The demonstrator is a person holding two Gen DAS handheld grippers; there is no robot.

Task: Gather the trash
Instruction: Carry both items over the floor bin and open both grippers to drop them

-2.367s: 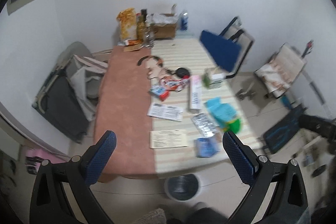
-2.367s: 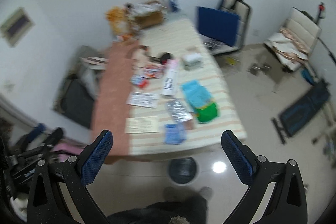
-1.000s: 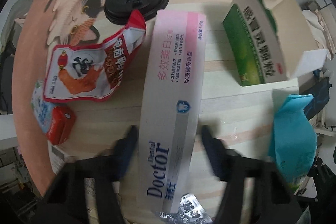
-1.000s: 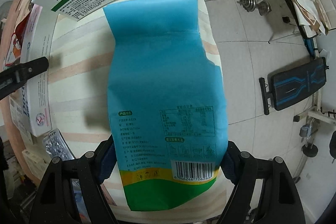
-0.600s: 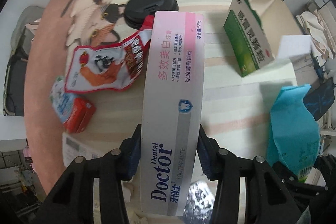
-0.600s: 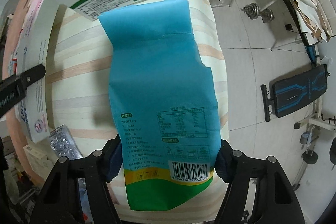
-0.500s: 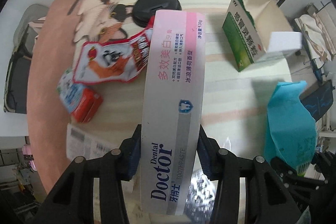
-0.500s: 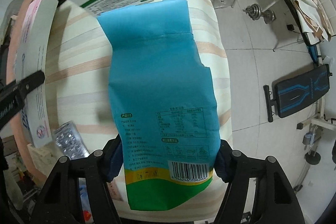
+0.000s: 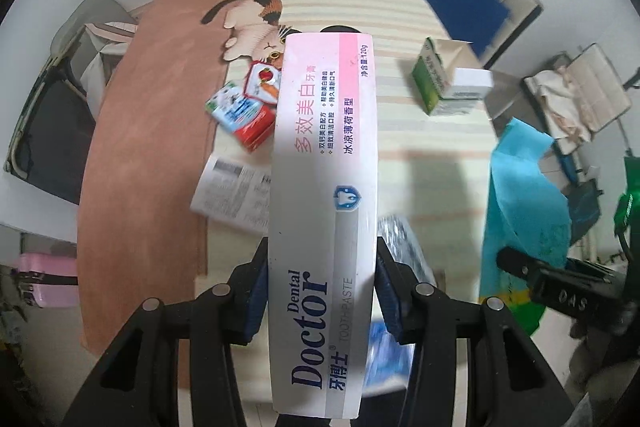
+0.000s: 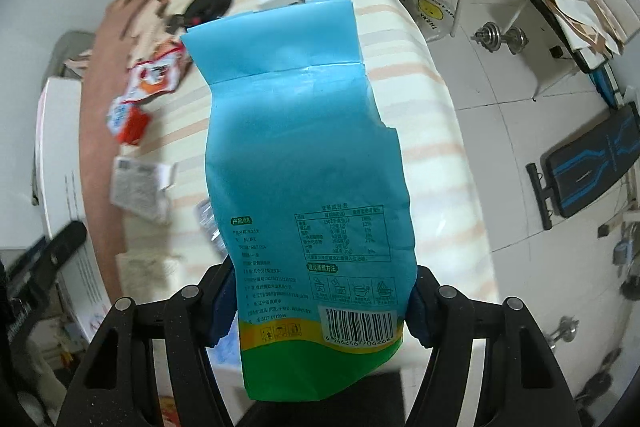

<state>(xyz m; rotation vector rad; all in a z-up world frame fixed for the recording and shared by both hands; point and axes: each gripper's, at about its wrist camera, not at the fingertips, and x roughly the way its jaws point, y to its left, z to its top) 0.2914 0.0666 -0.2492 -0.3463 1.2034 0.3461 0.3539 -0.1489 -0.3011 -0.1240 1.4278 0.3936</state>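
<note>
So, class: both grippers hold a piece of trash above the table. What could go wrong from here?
1. The left gripper pinches the long toothpaste box near one end; it could pivot or slip.
2. The right gripper grips the limp blue bag low down; it may sag and slide free.
3. Either could clip the green-and-white carton.

Left hand-held gripper (image 9: pixel 322 301) and right hand-held gripper (image 10: pixel 322 301) both point steeply down, jaws seemingly clamped.

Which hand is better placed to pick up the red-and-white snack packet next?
Neither yet. The left gripper holds the toothpaste box, the right gripper the blue bag; the snack packet lies nearer the left.
</note>
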